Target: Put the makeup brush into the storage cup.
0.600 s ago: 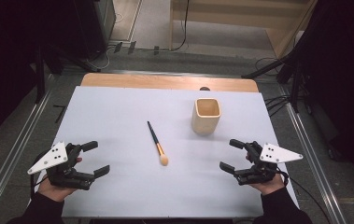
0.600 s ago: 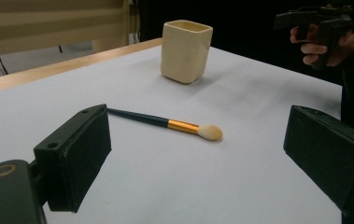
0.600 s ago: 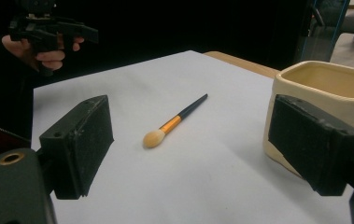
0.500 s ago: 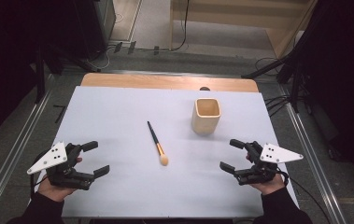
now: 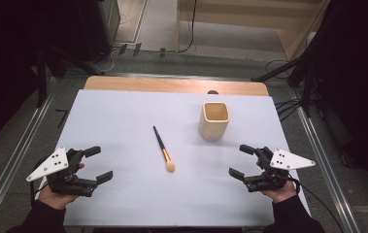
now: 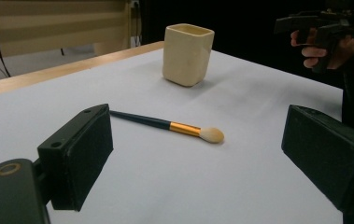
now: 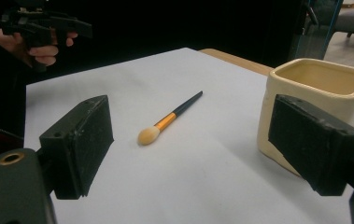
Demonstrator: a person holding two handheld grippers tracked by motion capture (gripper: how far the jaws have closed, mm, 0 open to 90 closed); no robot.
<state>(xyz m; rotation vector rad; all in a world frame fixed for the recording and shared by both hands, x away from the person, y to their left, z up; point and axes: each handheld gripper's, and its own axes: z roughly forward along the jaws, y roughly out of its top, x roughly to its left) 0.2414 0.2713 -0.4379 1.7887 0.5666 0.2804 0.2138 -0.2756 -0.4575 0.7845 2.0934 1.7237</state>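
Observation:
A makeup brush [image 5: 163, 150] with a black handle, gold ferrule and pale tip lies in the middle of the white table [image 5: 123, 111], tip toward me. It appears as the brush [image 6: 174, 127] ahead of the left jaws and the brush [image 7: 167, 119] ahead of the right jaws. A cream square cup [image 5: 214, 120] stands upright behind and right of it, also the cup [image 6: 187, 54] and the cup [image 7: 322, 91]. My left gripper [image 5: 98, 163] is open at the front left, nothing between its jaws. My right gripper [image 5: 242, 160] is open at the front right, holding nothing.
A wooden strip [image 5: 172, 85] runs along the table's far edge. Metal rails [image 5: 11, 165] flank both sides. Cables and dark stands [image 5: 298, 73] lie on the floor beyond. The white surface around the brush is bare.

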